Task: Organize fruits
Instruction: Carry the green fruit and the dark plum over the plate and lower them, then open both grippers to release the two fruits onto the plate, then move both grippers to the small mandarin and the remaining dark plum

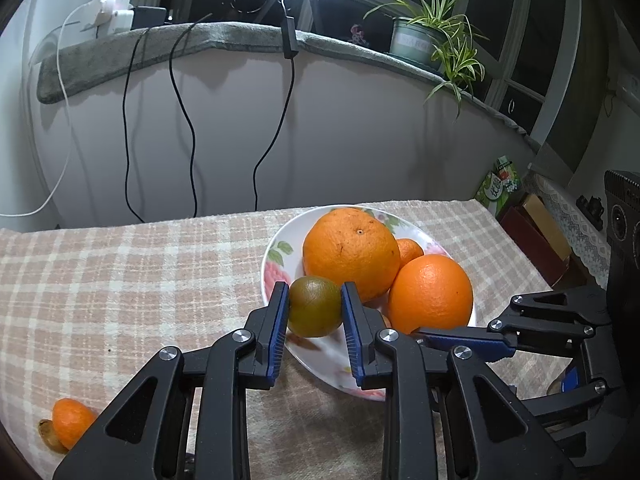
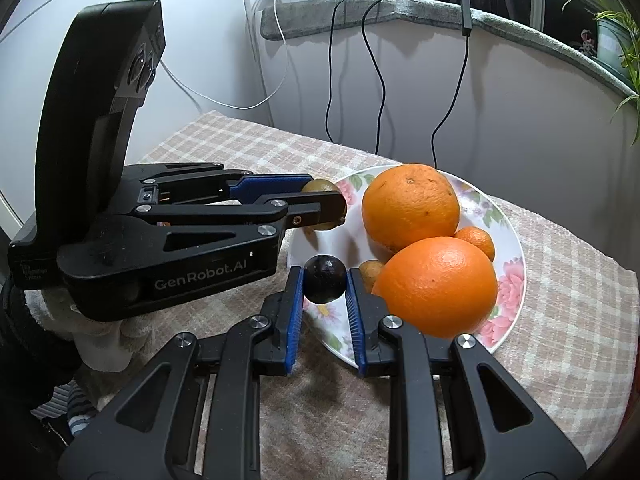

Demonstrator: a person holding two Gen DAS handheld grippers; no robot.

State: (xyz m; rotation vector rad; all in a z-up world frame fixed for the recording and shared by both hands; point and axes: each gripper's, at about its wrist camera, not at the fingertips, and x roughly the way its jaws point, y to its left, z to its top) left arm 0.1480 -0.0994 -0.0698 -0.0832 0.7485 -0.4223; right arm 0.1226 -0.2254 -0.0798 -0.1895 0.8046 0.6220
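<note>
Placing step, by the look of it; L gripper [image 1: 315,307] clamped on green-brown fruit [image 1: 314,306] between pads, over plate [image 1: 276,254] near rim; R gripper [image 2: 325,285] pinching dark round fruit [image 2: 325,284] likewise; 2 big oranges [image 1: 351,251] just beyond tips; next: lower into free spots, then release.

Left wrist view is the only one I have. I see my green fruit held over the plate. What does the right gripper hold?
Observer: The right gripper is shut on a small dark round fruit.
Operator: Is it over the plate too?
Observer: Yes, above the near rim of the flowered plate.
Operator: Anything hidden behind the front orange?
Observer: A small brownish fruit lies on the plate beside the front orange.
</note>
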